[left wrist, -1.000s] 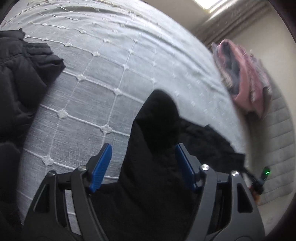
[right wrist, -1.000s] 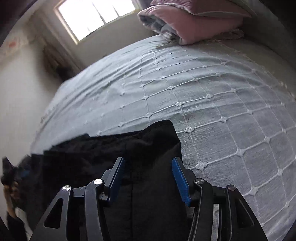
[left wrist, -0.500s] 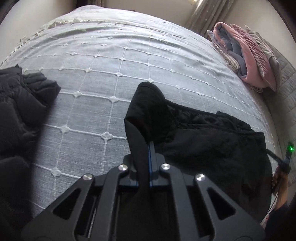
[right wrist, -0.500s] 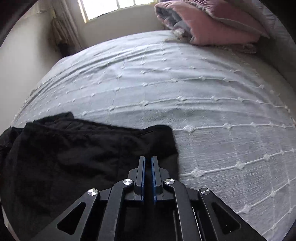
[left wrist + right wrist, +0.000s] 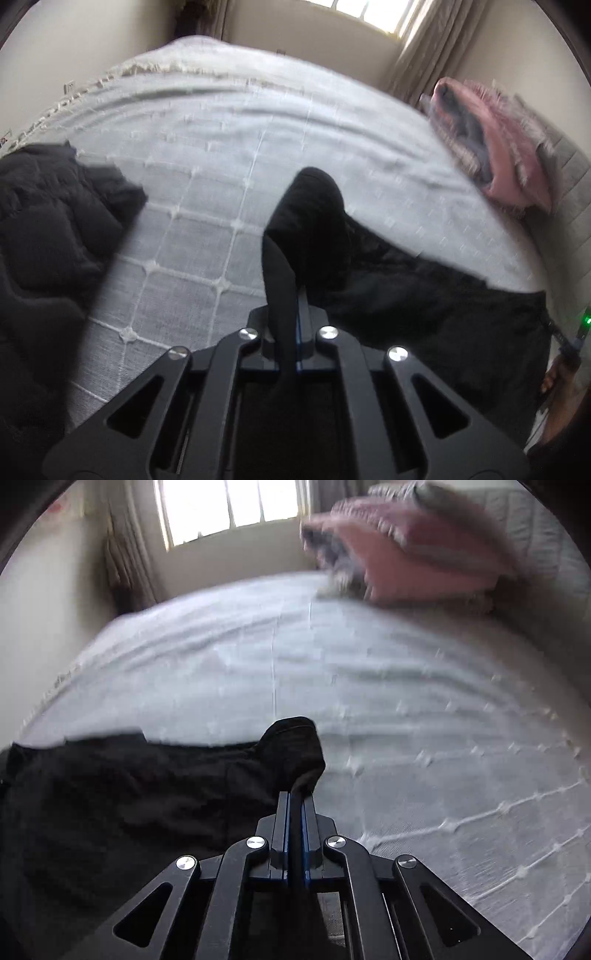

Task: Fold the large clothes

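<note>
The left gripper and right gripper each have fingers clamped on a corner of the black garment, which lies along the bed's near edge.

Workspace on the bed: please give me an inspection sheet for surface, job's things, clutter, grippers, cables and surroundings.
Surface: bedspread, grey-white, stitched grid, lightly creased.
Job's things: black garment spread at the near edge, its corners pinched up.
Clutter: dark quilted jacket lying to the left; pink bedding piled at the headboard end.
Grippers: left gripper shut on one garment corner; right gripper shut on another.
Cables: a thin cable near a green light, at the right edge of the left wrist view.
Surroundings: window, curtain, plain walls.
</note>
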Available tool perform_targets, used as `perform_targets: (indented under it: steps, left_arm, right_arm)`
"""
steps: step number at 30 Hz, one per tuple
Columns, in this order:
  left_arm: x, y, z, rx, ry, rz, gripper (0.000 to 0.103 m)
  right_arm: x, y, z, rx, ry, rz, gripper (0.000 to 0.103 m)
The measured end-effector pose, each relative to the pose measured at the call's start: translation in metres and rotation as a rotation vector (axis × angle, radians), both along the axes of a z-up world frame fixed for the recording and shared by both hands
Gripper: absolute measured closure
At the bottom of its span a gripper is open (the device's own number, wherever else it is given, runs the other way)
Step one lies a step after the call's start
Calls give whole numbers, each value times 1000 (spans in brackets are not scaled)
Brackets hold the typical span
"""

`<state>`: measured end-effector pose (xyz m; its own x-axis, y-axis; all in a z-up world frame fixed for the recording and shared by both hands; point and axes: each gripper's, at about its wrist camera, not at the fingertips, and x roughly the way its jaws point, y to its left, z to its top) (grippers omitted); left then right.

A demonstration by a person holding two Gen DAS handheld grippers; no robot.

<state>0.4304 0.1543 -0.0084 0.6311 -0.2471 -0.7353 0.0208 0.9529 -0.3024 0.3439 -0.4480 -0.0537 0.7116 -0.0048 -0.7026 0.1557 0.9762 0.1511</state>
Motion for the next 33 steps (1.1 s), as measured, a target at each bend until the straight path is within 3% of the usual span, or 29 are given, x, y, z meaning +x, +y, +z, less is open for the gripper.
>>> perform_targets:
  steps: [2, 4, 6, 8, 12, 14, 18, 24, 27, 30, 31, 33]
  left_arm:
    - [5, -2, 21, -31, -43, 24, 97]
    - [18, -8, 32, 6, -78, 59, 97]
    - [38, -14, 26, 22, -69, 88, 97]
    - [59, -20, 1, 72, -25, 101, 97]
    - [88, -28, -76, 144, 147, 130, 96]
    - [89, -29, -94, 147, 154, 142, 96]
    - [84, -29, -96, 125, 102, 141, 95]
    - [83, -32, -89, 123, 75, 125, 88]
    - [81, -23, -84, 81, 81, 137, 84]
    - [74, -4, -78, -18, 115, 156, 82]
    - [68, 4, -72, -58, 126, 181, 82]
    - [50, 17, -54, -128, 109, 199, 82]
  right_arm:
    - [-7, -3, 23, 7, -73, -38, 99]
    - [0, -7, 39, 27, -107, -80, 99]
    - [14, -6, 45, 17, -107, -121, 99]
    - [25, -12, 41, 15, -90, -164, 99]
    - [60, -10, -4, -15, 42, -238, 99]
    - [69, 2, -28, -93, 109, -242, 99]
    - [77, 5, -60, -109, 154, -254, 99]
    - [60, -7, -62, -45, 141, -313, 99]
    - [65, -6, -63, -88, 180, -333, 99]
    - [79, 11, -61, -206, 232, -290, 95]
    - [78, 12, -56, -199, 234, -273, 95]
    - [60, 2, -35, -65, 180, -300, 92]
